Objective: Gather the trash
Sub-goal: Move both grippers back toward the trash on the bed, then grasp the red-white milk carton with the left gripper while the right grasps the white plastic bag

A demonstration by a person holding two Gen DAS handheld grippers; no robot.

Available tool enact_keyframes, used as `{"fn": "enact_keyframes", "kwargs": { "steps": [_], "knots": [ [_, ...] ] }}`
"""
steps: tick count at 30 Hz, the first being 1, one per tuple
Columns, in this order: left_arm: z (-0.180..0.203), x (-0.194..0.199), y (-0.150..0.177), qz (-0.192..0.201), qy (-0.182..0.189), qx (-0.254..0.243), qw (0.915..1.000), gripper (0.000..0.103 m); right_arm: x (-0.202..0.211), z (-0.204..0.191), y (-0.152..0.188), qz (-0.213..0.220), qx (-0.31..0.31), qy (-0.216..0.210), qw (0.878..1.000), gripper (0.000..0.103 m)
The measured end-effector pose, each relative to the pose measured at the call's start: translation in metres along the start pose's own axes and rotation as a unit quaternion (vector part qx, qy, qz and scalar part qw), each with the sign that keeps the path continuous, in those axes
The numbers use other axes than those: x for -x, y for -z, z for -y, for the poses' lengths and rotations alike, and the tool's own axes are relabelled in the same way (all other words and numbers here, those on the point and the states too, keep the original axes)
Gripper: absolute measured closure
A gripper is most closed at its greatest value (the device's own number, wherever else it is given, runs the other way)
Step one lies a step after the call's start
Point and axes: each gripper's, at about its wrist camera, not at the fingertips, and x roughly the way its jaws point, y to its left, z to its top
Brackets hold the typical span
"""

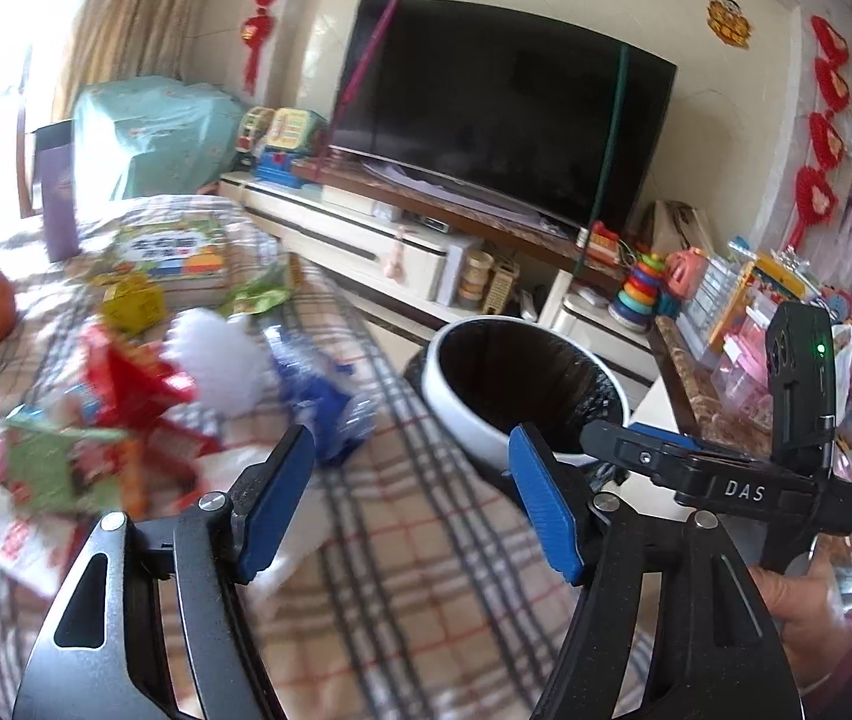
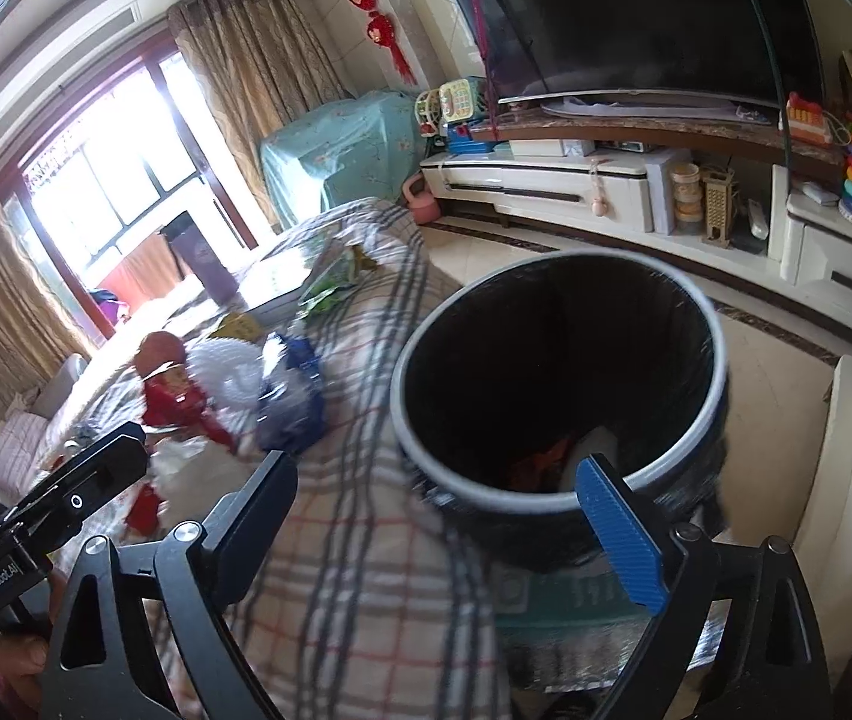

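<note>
Beside the black-lined bin [image 2: 558, 372], both grippers, left [image 1: 411, 501] and right [image 2: 456, 531], are held wide open and empty over the checked cloth [image 1: 414, 570].

The right claw [image 2: 456, 516] stands wide open at the bottom of the frame with nothing between its 2 fingers. Right of centre, a bin [image 2: 558, 498] with a black liner holds some rubbish. At centre left, litter [image 2: 234, 384] lies on a checked cloth [image 2: 360, 576].
</note>
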Motion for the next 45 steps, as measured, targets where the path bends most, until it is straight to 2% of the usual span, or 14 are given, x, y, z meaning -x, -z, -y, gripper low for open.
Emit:
{"fn": "enact_keyframes", "kwargs": {
  "steps": [11,23,35,40,45],
  "knots": [
    [-0.064,0.048,0.030,0.012,-0.050,0.059,0.9970,0.028,-0.019,-0.050,0.032,-0.029,0.017,-0.033,0.999,0.008],
    [-0.112,0.067,0.059,-0.006,-0.099,0.101,0.9899,0.027,-0.036,-0.088,0.047,-0.054,0.044,-0.060,0.996,0.008],
    [-0.138,0.038,0.068,-0.063,-0.152,0.125,0.9783,0.025,-0.063,-0.110,0.048,-0.070,0.056,-0.080,0.993,0.008],
    [-0.151,0.023,0.059,-0.070,-0.162,0.155,0.9722,0.024,-0.078,-0.119,0.045,-0.079,0.063,-0.089,0.991,0.008],
    [-0.162,0.008,0.050,-0.073,-0.191,0.176,0.9630,0.017,-0.094,-0.128,0.040,-0.087,0.069,-0.099,0.989,0.008]
  ]
}}
